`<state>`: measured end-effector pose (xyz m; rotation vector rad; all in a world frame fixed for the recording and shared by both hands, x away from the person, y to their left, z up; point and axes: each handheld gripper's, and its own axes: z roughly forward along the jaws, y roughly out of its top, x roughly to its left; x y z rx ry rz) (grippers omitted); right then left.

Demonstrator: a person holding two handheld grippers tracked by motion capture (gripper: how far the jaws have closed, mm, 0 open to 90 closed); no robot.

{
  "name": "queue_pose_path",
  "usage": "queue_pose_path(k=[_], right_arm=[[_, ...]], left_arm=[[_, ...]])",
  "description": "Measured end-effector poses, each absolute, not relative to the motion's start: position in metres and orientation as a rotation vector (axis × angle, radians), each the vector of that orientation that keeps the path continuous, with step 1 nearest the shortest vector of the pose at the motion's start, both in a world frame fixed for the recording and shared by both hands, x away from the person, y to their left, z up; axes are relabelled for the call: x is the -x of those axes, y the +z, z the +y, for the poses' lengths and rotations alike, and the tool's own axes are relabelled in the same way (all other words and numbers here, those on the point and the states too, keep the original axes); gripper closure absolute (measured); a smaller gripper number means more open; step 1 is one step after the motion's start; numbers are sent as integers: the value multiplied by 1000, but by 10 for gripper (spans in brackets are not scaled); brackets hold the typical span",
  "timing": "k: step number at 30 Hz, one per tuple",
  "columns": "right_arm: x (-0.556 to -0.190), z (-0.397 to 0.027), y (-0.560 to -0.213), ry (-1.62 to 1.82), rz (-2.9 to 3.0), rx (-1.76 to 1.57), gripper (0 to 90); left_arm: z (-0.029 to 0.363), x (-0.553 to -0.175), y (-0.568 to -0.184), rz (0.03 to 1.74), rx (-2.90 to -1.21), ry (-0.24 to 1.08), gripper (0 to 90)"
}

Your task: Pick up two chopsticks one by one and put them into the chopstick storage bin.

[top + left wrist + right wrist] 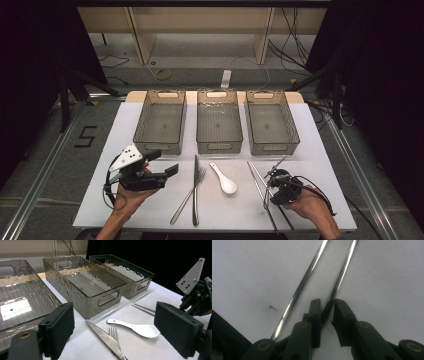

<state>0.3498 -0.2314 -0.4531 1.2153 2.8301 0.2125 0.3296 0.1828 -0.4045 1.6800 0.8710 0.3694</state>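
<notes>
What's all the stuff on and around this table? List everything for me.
bins: 3, clear grey, empty, in a row at the table's far side
knife: 1, silver, near middle of the table, crossing the fork
fork: 1, silver, slanted under the knife
spoon: 1, white, right of the knife
chopsticks: 2, silver, right of the spoon
table: 1, white top
cables: several, dark, on the floor behind the table
left gripper: 1, black, jaws wide apart, held above the table's near left
right gripper: 1, black, jaws either side of one chopstick, not quite closed
hands: 2, one on each gripper
</notes>
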Motion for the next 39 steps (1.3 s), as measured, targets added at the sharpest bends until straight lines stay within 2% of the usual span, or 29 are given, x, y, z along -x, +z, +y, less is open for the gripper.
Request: queue_pose_path(k=[12, 26, 33, 39], right_arm=[[-357, -233, -453, 185, 2845, -1267, 851], [-360, -239, -448, 226, 2824, -1189, 862], [-358, -242, -427, 341, 2800, -1134, 862], [-348, -208, -405, 381, 2834, -909, 862]], left_arm=[[182, -329, -404, 866, -1681, 368, 161], [181, -330, -404, 865, -1685, 363, 161], [176, -332, -403, 850, -1698, 334, 161], [162, -336, -405, 830, -1800, 288, 161]])
